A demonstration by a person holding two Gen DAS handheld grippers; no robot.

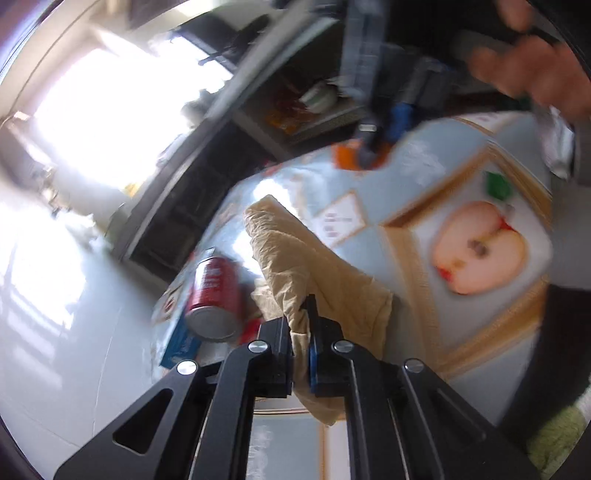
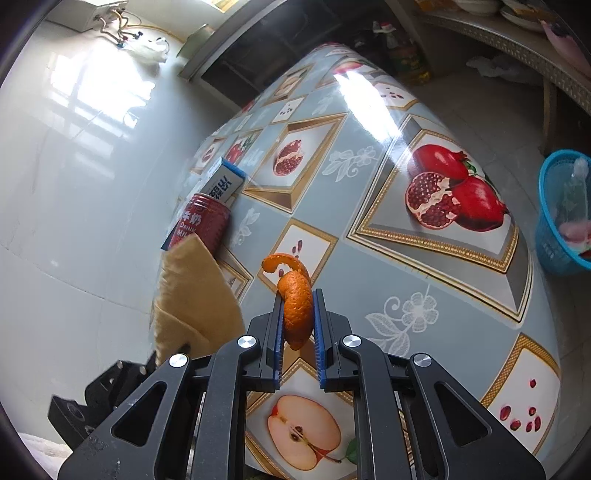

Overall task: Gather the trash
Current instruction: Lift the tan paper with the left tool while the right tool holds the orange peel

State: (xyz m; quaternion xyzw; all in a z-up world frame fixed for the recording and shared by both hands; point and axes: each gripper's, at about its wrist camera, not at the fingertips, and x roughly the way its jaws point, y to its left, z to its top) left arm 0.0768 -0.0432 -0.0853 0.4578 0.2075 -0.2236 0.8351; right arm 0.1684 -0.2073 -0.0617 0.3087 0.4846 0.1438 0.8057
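Observation:
In the left wrist view my left gripper (image 1: pixel 297 314) is shut on a crumpled tan paper (image 1: pixel 295 254) that hangs over the table's left edge. A red drink can (image 1: pixel 214 291) lies on its side just left of the paper, beside a blue and white carton (image 1: pixel 181 343). In the right wrist view my right gripper (image 2: pixel 298 302) is shut on a curled orange peel (image 2: pixel 295 306), held a little above the fruit-patterned tablecloth (image 2: pixel 369 258). The tan paper (image 2: pixel 192 295), the can (image 2: pixel 203 221) and the carton (image 2: pixel 225 181) sit to its left.
A blue plastic basket (image 2: pixel 561 210) with some scraps stands on the floor at the table's right. Shiny pale floor tiles (image 2: pixel 74 184) lie to the left. A dark cabinet (image 2: pixel 258 48) and a shelf with dishes (image 2: pixel 517 33) stand beyond the table. A person's hand (image 1: pixel 535 74) is blurred at the top right.

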